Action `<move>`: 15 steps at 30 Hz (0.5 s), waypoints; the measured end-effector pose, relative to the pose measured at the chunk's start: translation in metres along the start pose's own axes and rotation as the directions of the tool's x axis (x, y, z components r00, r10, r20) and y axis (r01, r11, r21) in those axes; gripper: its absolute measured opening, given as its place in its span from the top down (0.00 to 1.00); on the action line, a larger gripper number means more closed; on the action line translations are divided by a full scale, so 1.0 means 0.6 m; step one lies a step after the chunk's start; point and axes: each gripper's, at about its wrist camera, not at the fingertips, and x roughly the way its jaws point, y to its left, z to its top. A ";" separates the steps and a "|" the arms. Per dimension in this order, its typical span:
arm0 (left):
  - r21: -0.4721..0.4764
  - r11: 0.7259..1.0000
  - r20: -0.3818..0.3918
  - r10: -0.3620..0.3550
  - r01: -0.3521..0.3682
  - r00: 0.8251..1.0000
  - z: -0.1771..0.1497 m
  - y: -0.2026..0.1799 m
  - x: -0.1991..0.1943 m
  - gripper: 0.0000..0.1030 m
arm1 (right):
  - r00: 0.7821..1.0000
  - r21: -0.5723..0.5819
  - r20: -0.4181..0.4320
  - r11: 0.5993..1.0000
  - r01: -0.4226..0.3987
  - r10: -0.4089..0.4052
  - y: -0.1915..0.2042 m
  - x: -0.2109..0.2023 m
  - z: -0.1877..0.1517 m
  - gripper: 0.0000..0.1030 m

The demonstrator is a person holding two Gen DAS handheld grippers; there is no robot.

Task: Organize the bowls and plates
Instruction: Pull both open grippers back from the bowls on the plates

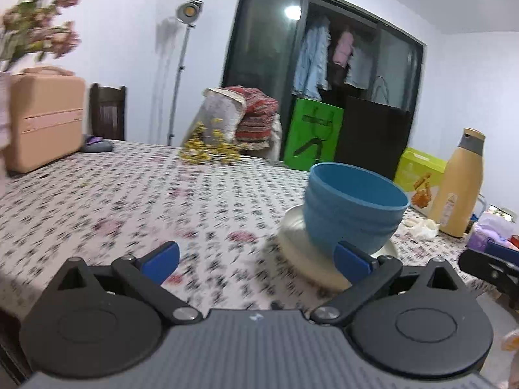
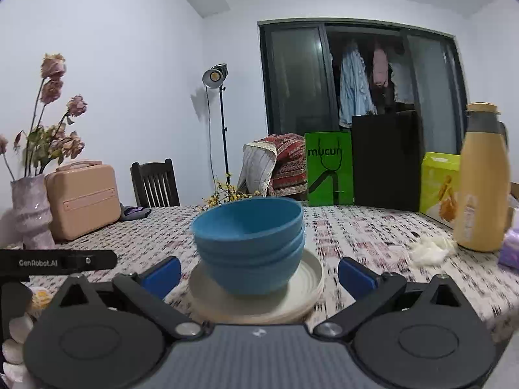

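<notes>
A stack of blue bowls [image 2: 249, 246] sits on a stack of white plates [image 2: 308, 288] on the patterned tablecloth near the table's front edge. It also shows in the left wrist view, bowls [image 1: 353, 214] on plates [image 1: 292, 230]. My right gripper [image 2: 258, 274] is open and empty, its blue fingertips on either side of the stack, close in front of it. My left gripper [image 1: 256, 259] is open and empty, to the left of the stack, with its right fingertip [image 1: 352, 261] in front of the plates.
A tan bottle [image 2: 480, 181] and crumpled white tissue [image 2: 428, 249] stand right. A yellow-green box [image 2: 438, 184], green bag [image 2: 329, 168] and black box [image 2: 386, 162] line the far edge. A vase of flowers [image 2: 32, 214], pink case [image 2: 82, 199] and yellow sprigs [image 2: 223, 196] are left and back.
</notes>
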 end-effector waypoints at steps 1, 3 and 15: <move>0.002 1.000 0.003 0.006 -0.006 1.000 -0.008 0.007 -0.012 0.00 | 1.000 -0.006 0.001 1.000 0.003 -0.003 0.008 -0.011 -0.008 0.00; 0.011 1.000 0.014 0.013 -0.013 1.000 -0.023 0.014 -0.036 0.00 | 1.000 -0.030 0.010 0.999 0.022 -0.021 0.025 -0.037 -0.031 0.00; 0.131 0.991 0.118 -0.013 -0.003 0.993 -0.100 0.013 -0.146 0.00 | 0.995 -0.008 0.007 0.995 0.097 -0.097 0.043 -0.135 -0.116 0.00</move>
